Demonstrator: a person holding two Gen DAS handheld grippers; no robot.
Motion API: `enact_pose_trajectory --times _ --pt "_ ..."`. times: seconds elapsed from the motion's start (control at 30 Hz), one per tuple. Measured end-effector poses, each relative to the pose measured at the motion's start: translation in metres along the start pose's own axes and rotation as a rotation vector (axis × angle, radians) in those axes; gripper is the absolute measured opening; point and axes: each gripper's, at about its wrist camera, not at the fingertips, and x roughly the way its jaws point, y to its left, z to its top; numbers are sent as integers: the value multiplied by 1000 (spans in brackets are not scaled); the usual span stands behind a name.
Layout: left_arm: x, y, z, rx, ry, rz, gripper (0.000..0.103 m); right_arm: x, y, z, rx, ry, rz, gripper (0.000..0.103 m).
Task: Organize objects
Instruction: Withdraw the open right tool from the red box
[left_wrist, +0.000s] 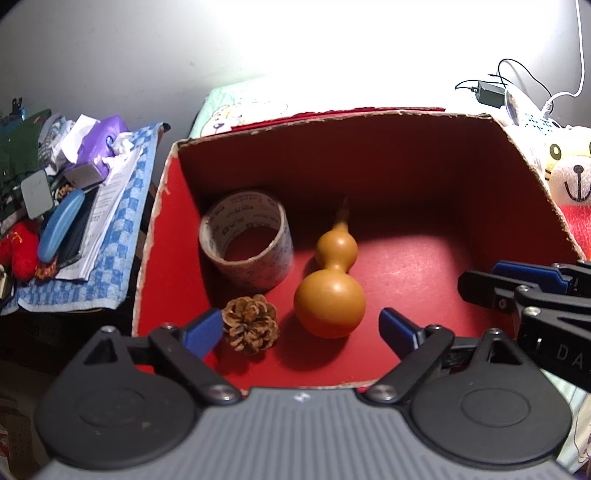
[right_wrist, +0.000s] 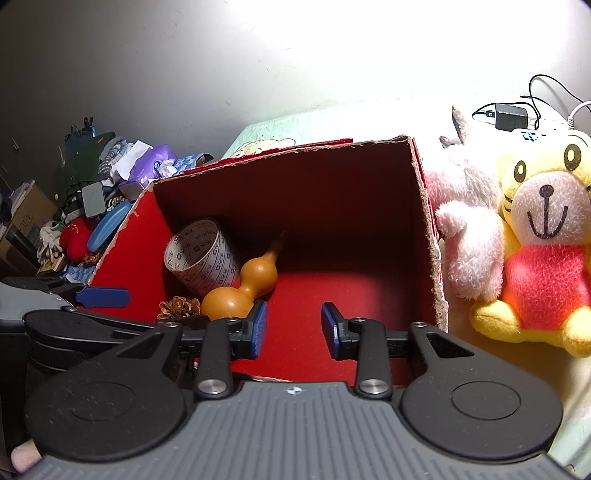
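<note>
Both tongs, left (left_wrist: 301, 328) and right (right_wrist: 294, 328), are open over one gourd (left_wrist: 330, 288), one pinecone (left_wrist: 251, 323), one tape roll (left_wrist: 245, 240).

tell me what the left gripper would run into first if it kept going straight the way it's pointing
Probably the gourd: it lies just ahead of the open left gripper, roughly centred between its fingers, on the floor of the red box. The pine cone sits beside the left finger. Depth is uncertain.

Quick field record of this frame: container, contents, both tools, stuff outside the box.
container: red cardboard box, open top
contents: tape roll, gourd lying flat, pine cone
left tool: open, empty, above the gourd
right tool: open, empty, over bare box floor
outside: yellow plush and pink plush right of the box
</note>
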Motion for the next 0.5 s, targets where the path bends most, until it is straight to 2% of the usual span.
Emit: enact_pose_trajectory --times 0.3,0.5 --pt "5 4 2 -19 33 -10 95 1 2 -4 -9 8 -16 35" --pt "13 12 2 -73 84 -66 95 2 4 -4 -15 15 -27 35"
